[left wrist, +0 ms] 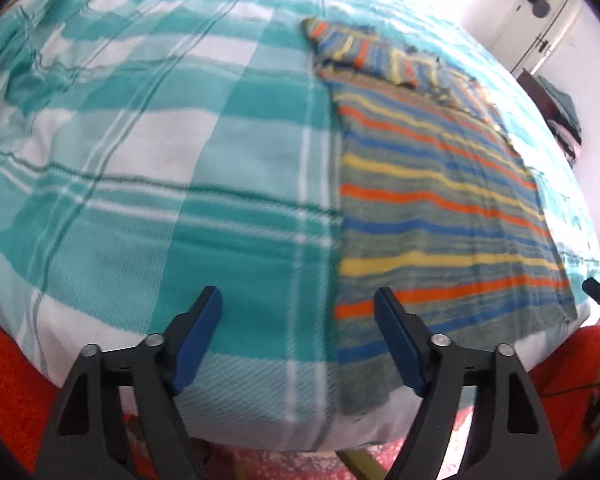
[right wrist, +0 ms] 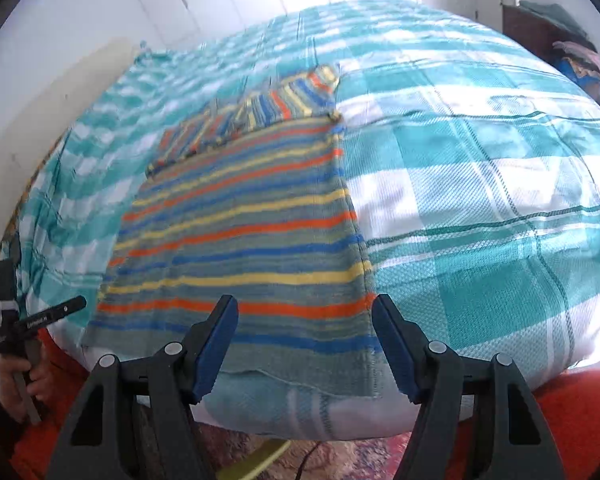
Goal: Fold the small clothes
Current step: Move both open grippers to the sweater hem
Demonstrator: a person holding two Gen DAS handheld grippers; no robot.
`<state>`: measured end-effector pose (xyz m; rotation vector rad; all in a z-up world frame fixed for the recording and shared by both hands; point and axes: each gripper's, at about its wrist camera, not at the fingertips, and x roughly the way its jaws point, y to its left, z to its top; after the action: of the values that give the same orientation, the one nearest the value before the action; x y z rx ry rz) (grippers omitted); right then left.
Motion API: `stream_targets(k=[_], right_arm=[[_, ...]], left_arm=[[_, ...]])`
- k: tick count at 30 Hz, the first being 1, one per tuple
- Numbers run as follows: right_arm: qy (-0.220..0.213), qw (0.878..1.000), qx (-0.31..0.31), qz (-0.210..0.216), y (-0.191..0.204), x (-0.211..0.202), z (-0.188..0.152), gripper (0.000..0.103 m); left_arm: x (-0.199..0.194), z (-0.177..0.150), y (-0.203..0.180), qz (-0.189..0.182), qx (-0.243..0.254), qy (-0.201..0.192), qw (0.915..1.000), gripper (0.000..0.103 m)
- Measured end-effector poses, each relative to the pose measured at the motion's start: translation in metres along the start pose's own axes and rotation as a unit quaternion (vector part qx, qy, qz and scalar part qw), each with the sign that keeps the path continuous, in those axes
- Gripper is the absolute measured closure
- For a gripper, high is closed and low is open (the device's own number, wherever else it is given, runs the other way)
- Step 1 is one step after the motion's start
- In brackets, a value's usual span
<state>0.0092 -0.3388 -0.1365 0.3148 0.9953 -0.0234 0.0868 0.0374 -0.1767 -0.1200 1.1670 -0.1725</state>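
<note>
Striped knit garment [left wrist: 440, 200] lies flat on a teal-checked bed [left wrist: 160, 160], right of the left gripper [left wrist: 298, 312], jaws apart and empty. Right wrist view: right gripper [right wrist: 304, 320], jaws apart, hovers over the garment's near hem. Lettering on the other tool is unreadable.

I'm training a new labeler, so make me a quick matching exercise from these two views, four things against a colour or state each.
Things:
1. striped garment
2. bed cover
3. left gripper
4. floor covering

Descriptions:
A. teal and white check
B. red-orange
C. lying flat, sleeve folded across the top
D. open, holding nothing

Pairs: 1-C, 2-A, 3-D, 4-B
</note>
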Motion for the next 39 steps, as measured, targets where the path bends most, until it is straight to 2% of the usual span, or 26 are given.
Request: stream_targets(k=[4,9,14,17,19,21,26,31,35,36,39], right_arm=[[0.016,1.000,-0.013,-0.002,-0.002,-0.002,-0.003,0.038],[-0.013,0.999,0.033,-0.018,-0.027,-0.022,-0.001,0.038],[-0.031,0.999,0.019,-0.037,-0.044,-0.040,0.008,0.038],[-0.013,0.998,0.060,0.001,-0.062,-0.031,0.002,0.038],[0.012,0.996,0.091,0.022,-0.074,-0.017,-0.004,0.038],[0.031,0.992,0.117,0.030,-0.083,-0.008,-0.007,0.038],[0.037,0.992,0.100,0.072,-0.076,-0.004,-0.007,0.038],[0.076,0.986,0.091,0.118,-0.071,0.011,-0.005,0.038],[0.110,0.982,0.074,0.132,-0.061,0.026,-0.004,0.038],[0.115,0.982,0.069,0.135,-0.058,0.029,-0.004,0.038],[0.122,0.981,0.062,0.136,-0.053,0.030,-0.004,0.038]], left_arm=[[-0.008,-0.004,0.005,-0.007,0.003,-0.004,1.0000,0.025],[-0.011,-0.011,0.015,-0.040,-0.018,0.014,0.9989,0.025],[-0.007,-0.021,-0.010,-0.030,0.040,0.028,0.9984,0.025],[-0.001,-0.025,-0.023,-0.028,0.072,0.036,0.9964,0.027],[0.003,-0.025,-0.027,-0.031,0.080,0.041,0.9955,0.037],[0.003,-0.024,-0.026,-0.036,0.077,0.043,0.9954,0.038],[0.008,-0.021,-0.021,-0.045,0.061,0.051,0.9958,0.039],[0.014,-0.023,-0.023,-0.037,0.068,0.058,0.9953,0.035],[0.013,-0.025,-0.027,-0.034,0.076,0.054,0.9951,0.035],[0.012,-0.025,-0.027,-0.035,0.074,0.053,0.9952,0.036],[0.007,-0.025,-0.019,-0.045,0.053,0.054,0.9961,0.047]])
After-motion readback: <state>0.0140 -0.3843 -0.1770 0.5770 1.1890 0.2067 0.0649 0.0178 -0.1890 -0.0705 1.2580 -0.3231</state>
